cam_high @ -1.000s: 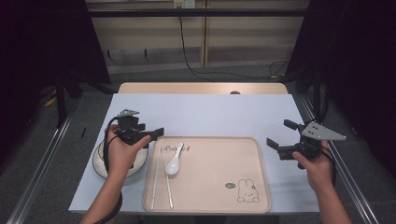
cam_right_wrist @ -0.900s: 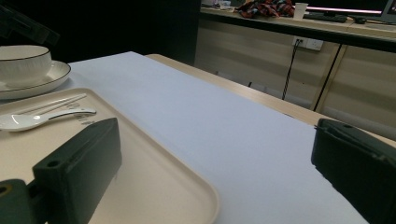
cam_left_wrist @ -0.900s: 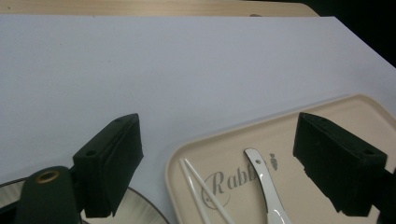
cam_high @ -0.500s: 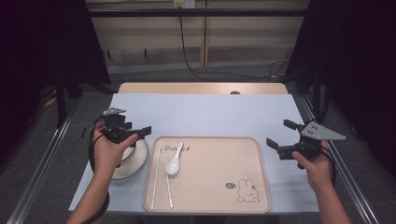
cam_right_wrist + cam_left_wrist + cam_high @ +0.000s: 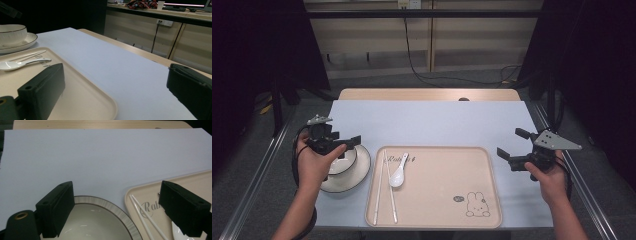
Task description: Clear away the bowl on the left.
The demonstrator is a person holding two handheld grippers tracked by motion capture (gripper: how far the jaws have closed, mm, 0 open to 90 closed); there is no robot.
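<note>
Pale blue covering spreads across the table in the high view, with dark curtains on both sides and a cabled wall behind. A beige tray lies at the near middle, holding two white chopsticks and a white spoon near its nine o'clock edge. Just beside the tray, at nine o'clock of it, a white bowl sits in a wide plate. The left gripper hovers over the bowl with its jaws spread and nothing between them. The right gripper rests at three o'clock of the tray, jaws also apart and empty.

Seen from the left gripper view, the two black jaws stand wide, and the bowl's grey-banded rim curves between them at six o'clock. The tray corner and chopsticks sit at four o'clock.

From the right gripper view, the jaws gape over the tray edge, with spoon, bowl and plate far off at ten o'clock.

The work in hand looks like taking the bowl. To do it well, the left gripper should probably drop one jaw inside the rim and one outside, pinch the wall squarely, then lift straight so the plate beneath is not dragged.
</note>
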